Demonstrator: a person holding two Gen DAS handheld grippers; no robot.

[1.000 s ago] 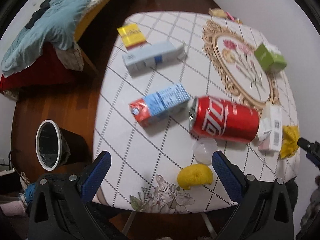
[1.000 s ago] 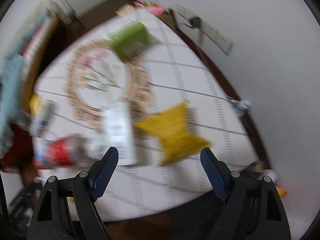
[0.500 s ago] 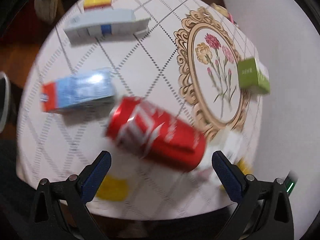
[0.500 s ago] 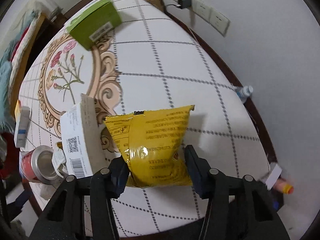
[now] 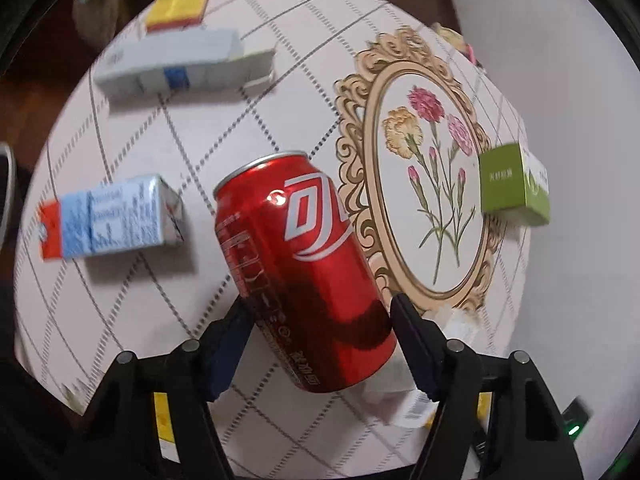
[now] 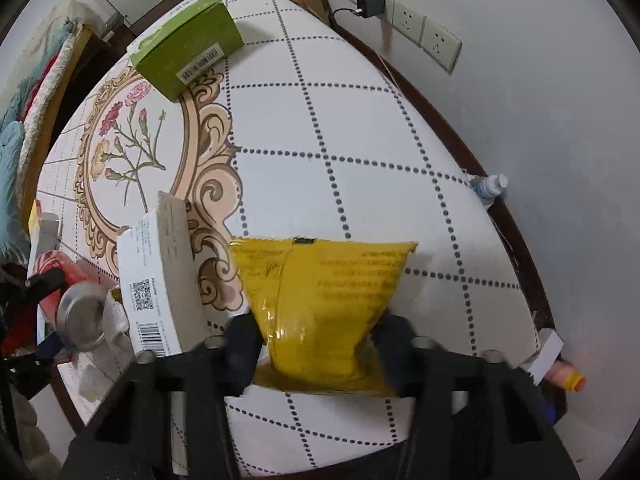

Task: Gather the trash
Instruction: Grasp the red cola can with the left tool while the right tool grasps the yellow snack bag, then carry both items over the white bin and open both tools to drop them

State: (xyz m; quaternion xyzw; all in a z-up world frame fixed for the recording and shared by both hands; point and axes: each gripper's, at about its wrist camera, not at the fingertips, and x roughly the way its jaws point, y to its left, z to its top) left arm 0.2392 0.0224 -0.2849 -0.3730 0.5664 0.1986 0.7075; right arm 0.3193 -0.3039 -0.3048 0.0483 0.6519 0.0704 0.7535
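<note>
Left gripper [image 5: 320,320] is closing its jaws around the red soda can [image 5: 296,264], pads right up against its sides. Right gripper [image 6: 316,328] is squeezing in on the yellow snack bag [image 6: 320,300], bunching its lower end. Farther back on the table [image 6: 360,140] sits a green box [image 6: 186,46].

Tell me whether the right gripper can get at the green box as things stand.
Probably not yet: the right gripper is closing on the yellow snack bag, and the green box lies across the table, though nothing blocks the way.
</note>
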